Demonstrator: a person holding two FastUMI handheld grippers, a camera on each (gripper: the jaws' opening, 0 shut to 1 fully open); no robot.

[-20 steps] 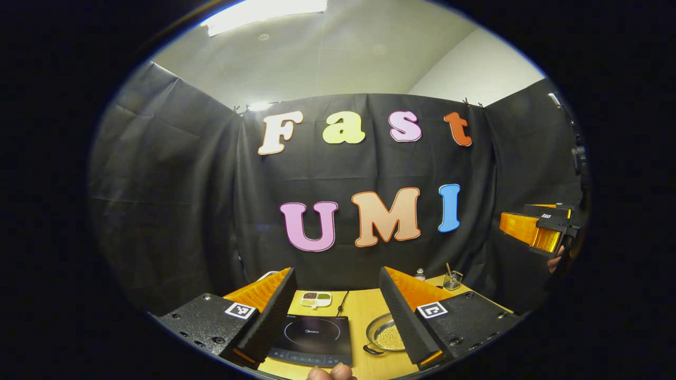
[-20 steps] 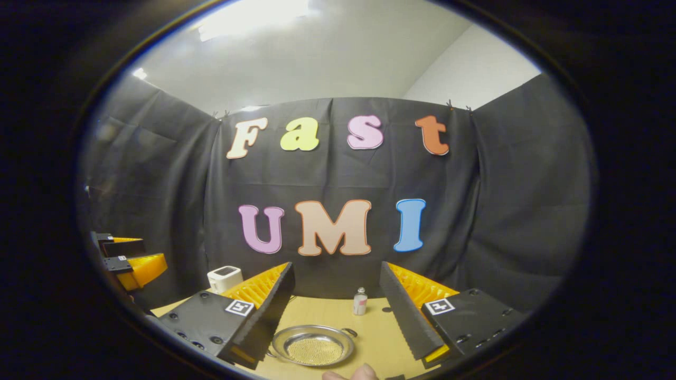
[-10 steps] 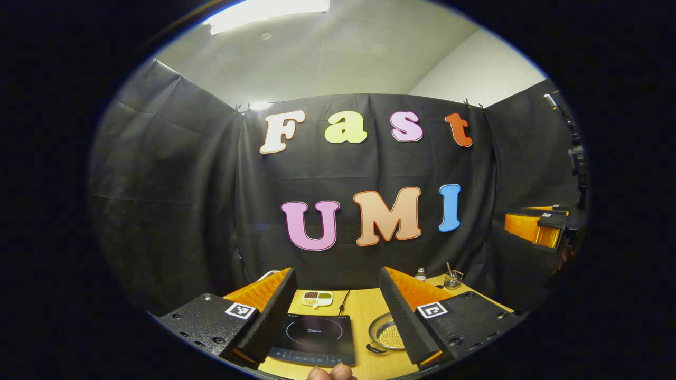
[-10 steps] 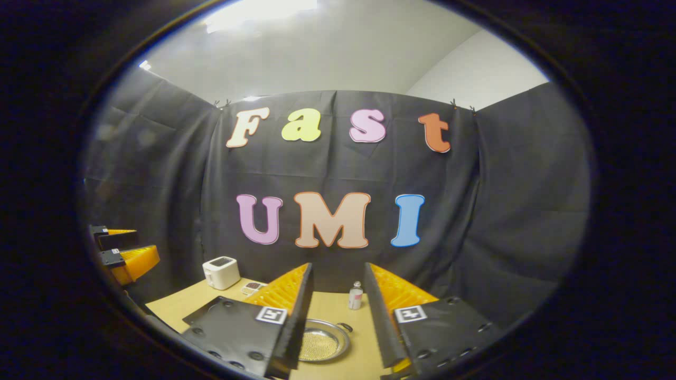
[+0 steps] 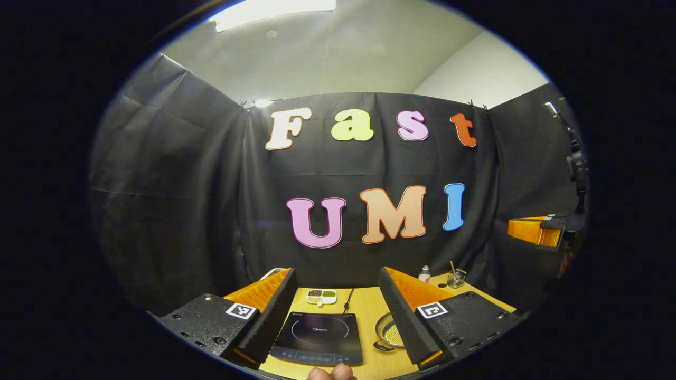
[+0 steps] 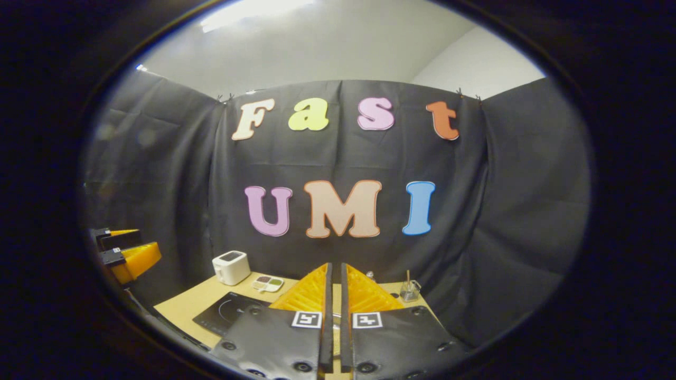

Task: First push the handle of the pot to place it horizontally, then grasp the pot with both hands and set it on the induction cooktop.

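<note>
At the bottom of the left gripper view the left gripper has its jaws wide apart, the pot lower right beside the cooktop. The right gripper, jaws together and empty, looks ready to nudge the handle; push gently, low. Beyond, the wooden counter carries a toaster at the booth's back.

I could read almost nothing. The induction cooktop carried a small brand mark at the centre of its ring and a row of control markings along its near edge, both too small for me to make out. Each finger of the left claw and the right claw bore a square black-and-white coded tag, not text.
</note>
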